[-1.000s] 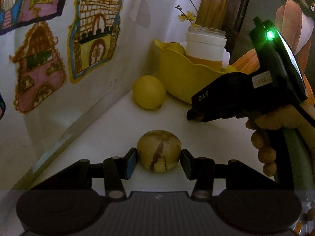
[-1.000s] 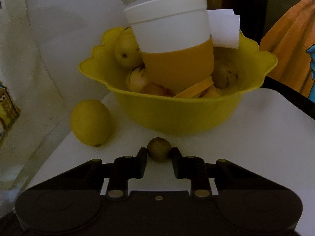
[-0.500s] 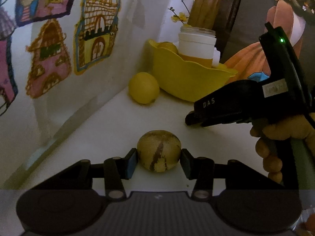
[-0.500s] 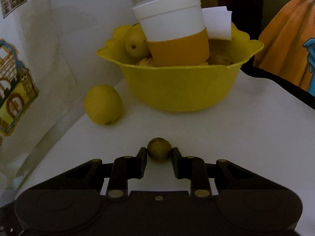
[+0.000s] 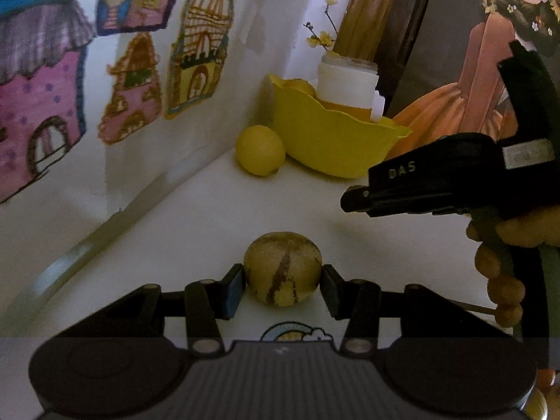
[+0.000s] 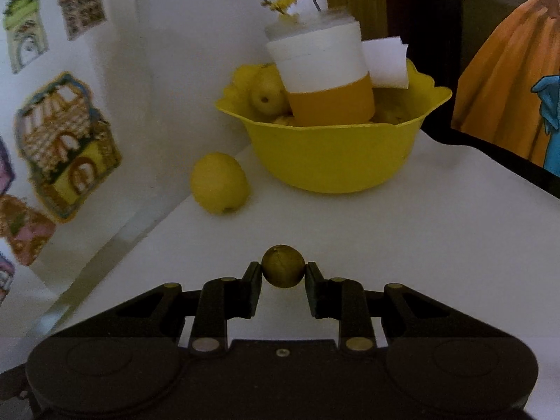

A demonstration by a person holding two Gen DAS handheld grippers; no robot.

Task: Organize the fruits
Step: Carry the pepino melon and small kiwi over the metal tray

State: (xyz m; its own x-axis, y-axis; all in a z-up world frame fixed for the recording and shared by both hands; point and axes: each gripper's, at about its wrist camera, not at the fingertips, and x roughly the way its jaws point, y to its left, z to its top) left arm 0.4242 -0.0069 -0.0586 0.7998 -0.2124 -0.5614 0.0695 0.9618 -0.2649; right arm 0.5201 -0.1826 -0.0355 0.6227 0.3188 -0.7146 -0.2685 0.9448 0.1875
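My left gripper [image 5: 282,280] is shut on a round yellowish fruit with brown streaks [image 5: 282,268], held above the white table. My right gripper [image 6: 283,276] is shut on a small olive-brown round fruit [image 6: 282,270]. In the left wrist view the right gripper's black body [image 5: 448,178] shows at the right, held by a hand [image 5: 514,231]. Ahead stands a yellow bowl [image 6: 332,154] [image 5: 336,140] holding several yellow fruits and a white-and-orange cup [image 6: 325,77]. A loose lemon [image 6: 218,182] [image 5: 259,149] lies on the table left of the bowl.
A white wall with colourful house drawings [image 5: 140,87] runs along the left of the table [image 6: 420,245]. A folded white napkin [image 6: 386,63] sticks out of the bowl. A painted picture of an orange dress [image 6: 504,87] stands at the right. A rainbow sticker [image 5: 294,330] lies below my left gripper.
Both grippers have drawn back from the bowl with their fruits still held; the bowl and lemon look smaller and farther. More of the wall drawings shows now.
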